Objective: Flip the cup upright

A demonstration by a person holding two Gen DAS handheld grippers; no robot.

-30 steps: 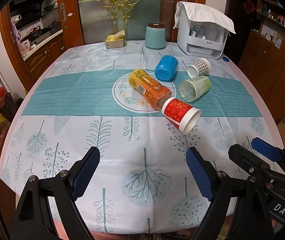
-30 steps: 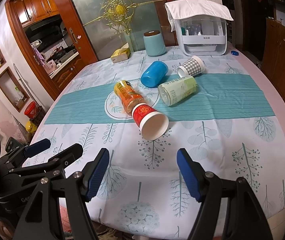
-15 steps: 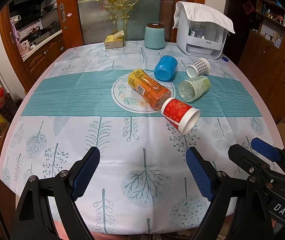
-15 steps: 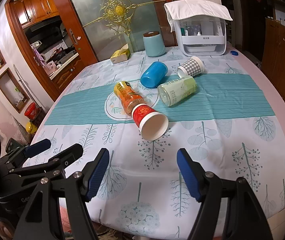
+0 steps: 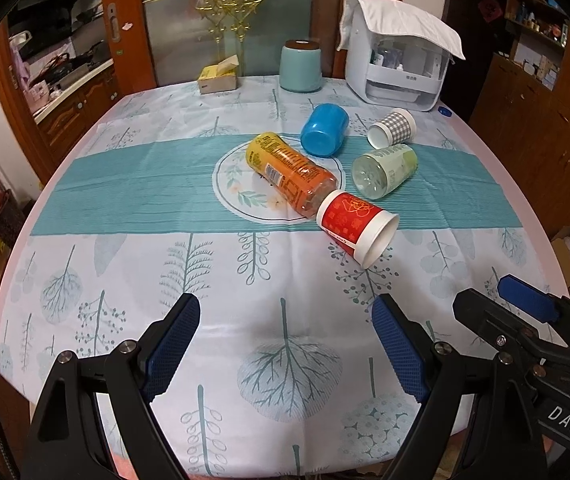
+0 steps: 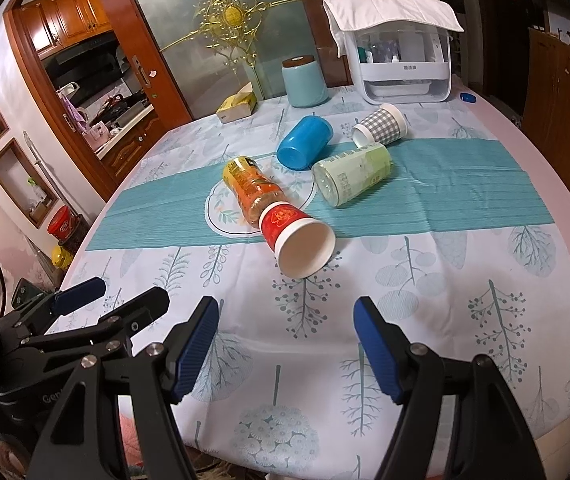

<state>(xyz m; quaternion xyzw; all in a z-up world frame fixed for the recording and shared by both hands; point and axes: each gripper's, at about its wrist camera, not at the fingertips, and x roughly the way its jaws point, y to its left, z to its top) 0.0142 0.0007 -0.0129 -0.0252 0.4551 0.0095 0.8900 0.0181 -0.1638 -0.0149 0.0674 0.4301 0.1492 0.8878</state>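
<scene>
A red paper cup (image 5: pixel 355 227) with a white rim lies on its side on the tablecloth, mouth toward me; it also shows in the right wrist view (image 6: pixel 297 236). A blue cup (image 5: pixel 324 130) and a grey checked cup (image 5: pixel 393 127) lie on their sides farther back. My left gripper (image 5: pixel 285 344) is open and empty above the near table edge, well short of the red cup. My right gripper (image 6: pixel 287 344) is open and empty, also near the front edge, with the red cup straight ahead.
An orange bottle (image 5: pixel 291 172) lies against the red cup's base, and a pale green bottle (image 5: pixel 383 170) lies to its right. A teal canister (image 5: pixel 300 66), a tissue box (image 5: pixel 219 78) and a white appliance (image 5: pixel 399 68) stand at the back. The right gripper shows in the left wrist view (image 5: pixel 525 320).
</scene>
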